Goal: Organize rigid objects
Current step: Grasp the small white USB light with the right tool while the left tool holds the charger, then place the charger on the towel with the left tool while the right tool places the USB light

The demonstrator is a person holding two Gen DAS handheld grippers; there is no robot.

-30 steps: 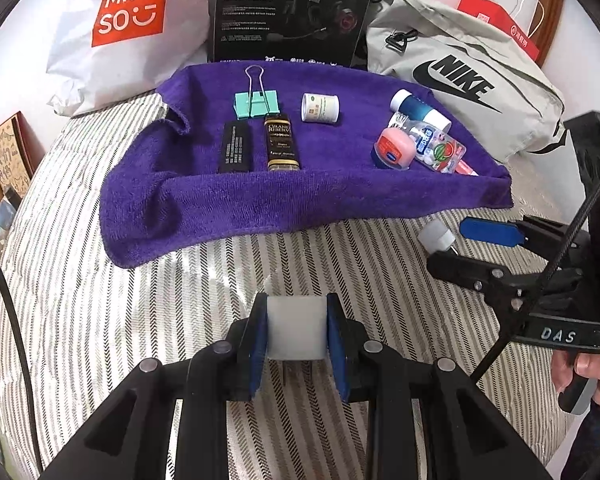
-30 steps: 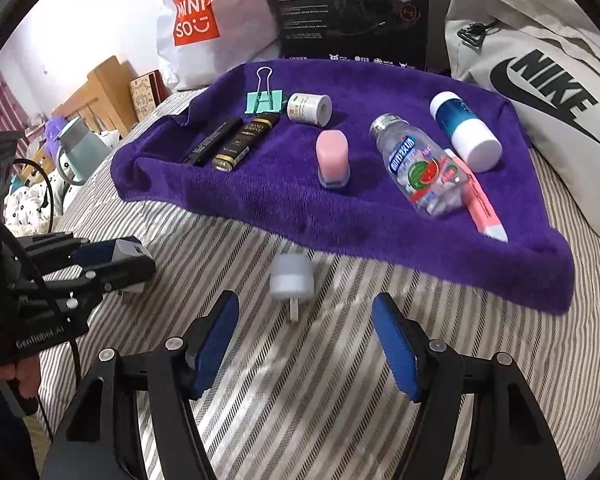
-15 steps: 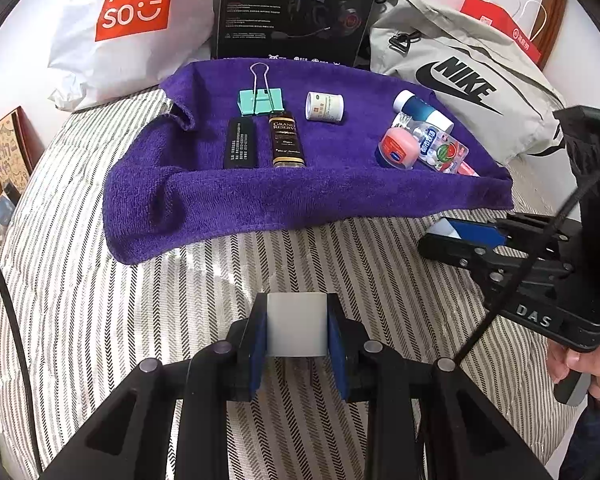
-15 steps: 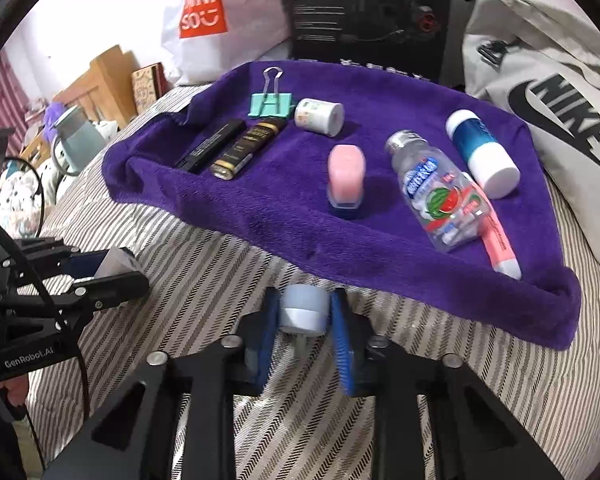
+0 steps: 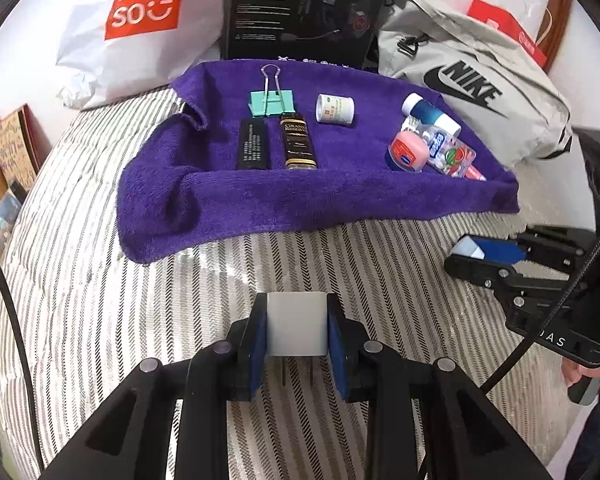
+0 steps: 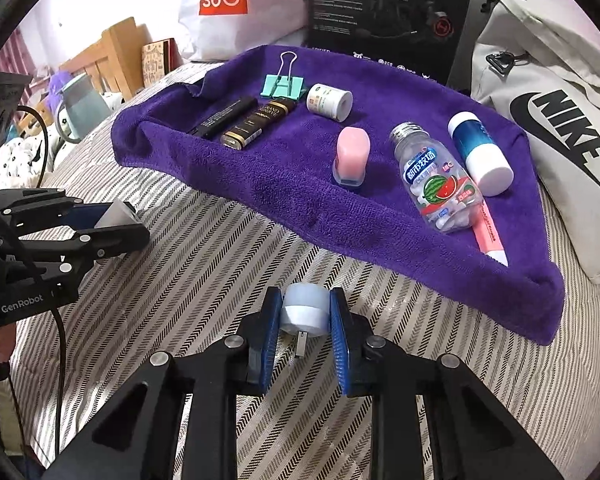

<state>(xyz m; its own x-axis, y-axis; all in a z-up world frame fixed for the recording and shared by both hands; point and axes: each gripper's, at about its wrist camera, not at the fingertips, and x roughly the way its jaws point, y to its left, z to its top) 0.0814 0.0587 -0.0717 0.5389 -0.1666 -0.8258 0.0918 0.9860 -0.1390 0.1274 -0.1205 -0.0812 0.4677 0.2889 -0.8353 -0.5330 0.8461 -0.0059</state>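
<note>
White square plug (image 5: 296, 323) clamped in left tool (image 5: 296, 342); round plug (image 6: 305, 310) clamped in right tool (image 6: 305, 330). Rigid, light, smooth plastic: grip flat sides, never prongs.

- My left gripper (image 5: 296, 330), black with blue pads, pitched down, jaws clamped on a white square plug.
- My right gripper (image 6: 305, 316), same build, pitched down, clamped on a pale-blue round plug.

2 wrist views, angled down, sharing purple towel (image 5: 308, 196)
</note>
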